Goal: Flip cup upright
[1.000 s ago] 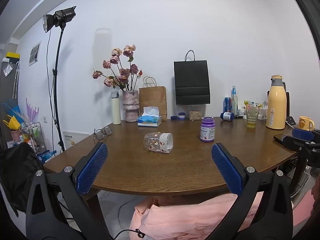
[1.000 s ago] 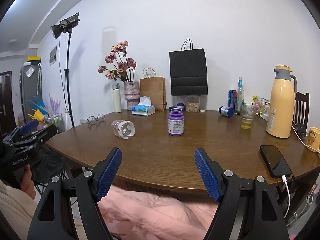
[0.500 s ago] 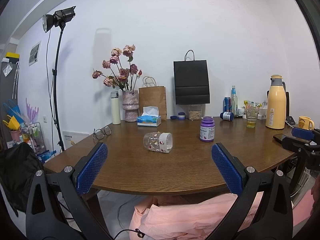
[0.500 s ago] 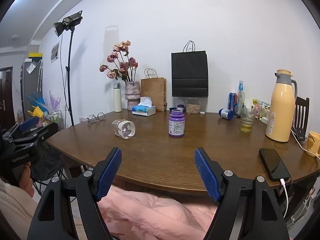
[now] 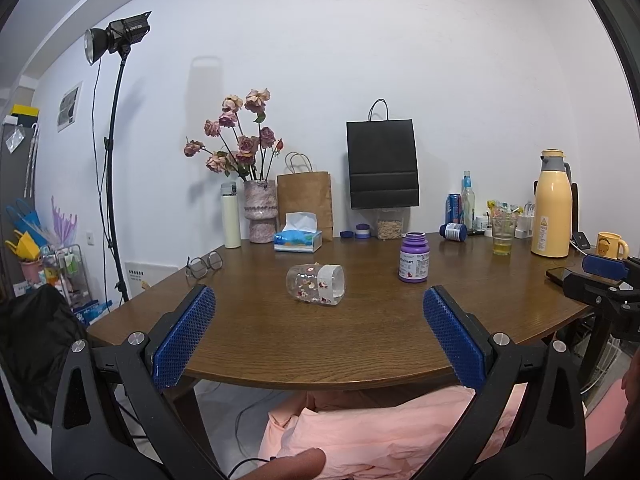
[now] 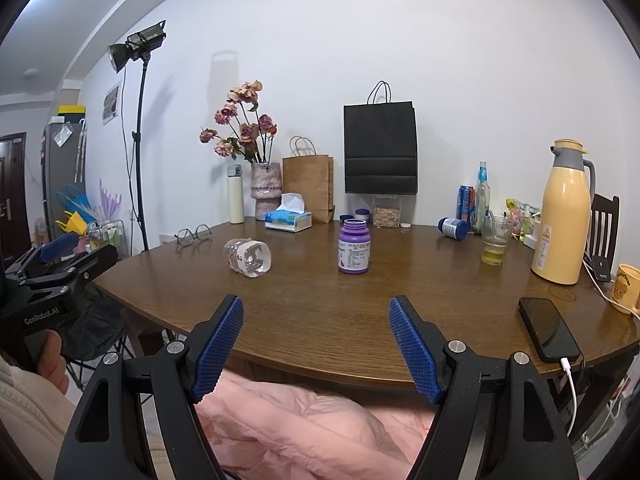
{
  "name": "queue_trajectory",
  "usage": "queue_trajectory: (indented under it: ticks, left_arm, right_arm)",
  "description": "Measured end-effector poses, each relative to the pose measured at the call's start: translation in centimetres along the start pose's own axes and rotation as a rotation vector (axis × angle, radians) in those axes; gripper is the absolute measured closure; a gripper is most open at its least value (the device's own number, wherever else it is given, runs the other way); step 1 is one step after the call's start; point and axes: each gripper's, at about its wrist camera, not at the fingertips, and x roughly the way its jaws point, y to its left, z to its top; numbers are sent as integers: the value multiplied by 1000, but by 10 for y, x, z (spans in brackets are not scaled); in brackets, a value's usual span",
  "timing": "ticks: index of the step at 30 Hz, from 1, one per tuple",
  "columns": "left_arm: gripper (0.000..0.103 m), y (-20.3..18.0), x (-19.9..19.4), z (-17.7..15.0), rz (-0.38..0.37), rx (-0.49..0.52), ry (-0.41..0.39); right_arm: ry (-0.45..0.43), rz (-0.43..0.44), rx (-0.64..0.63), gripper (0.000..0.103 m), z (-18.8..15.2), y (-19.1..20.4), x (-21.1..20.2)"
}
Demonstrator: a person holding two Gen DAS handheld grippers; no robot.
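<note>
The round dark-wood table [image 5: 360, 344] stretches ahead of both grippers, and the clear glass cup with small red flowers and a white rim band [image 5: 316, 284] lies on its side well ahead of the left gripper [image 5: 318, 334], mouth turned to that gripper's right. The left gripper and the right gripper [image 6: 316, 346] hang at the near edge, jaws spread wide and empty. I'd worry the smooth glass rolls off towards the purple plastic bottle [image 5: 414, 257] if nudged.

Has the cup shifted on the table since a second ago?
No. The cup lies on its side, same spot left of the purple bottle.
</note>
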Motion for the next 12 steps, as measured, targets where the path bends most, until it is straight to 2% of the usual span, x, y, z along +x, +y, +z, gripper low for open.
queue_trajectory:
  ticks: [12]
  left_arm:
    - [0,-1,1,-1,8,9,11]
  right_arm:
    - [6,3,2,23,0,1,1]
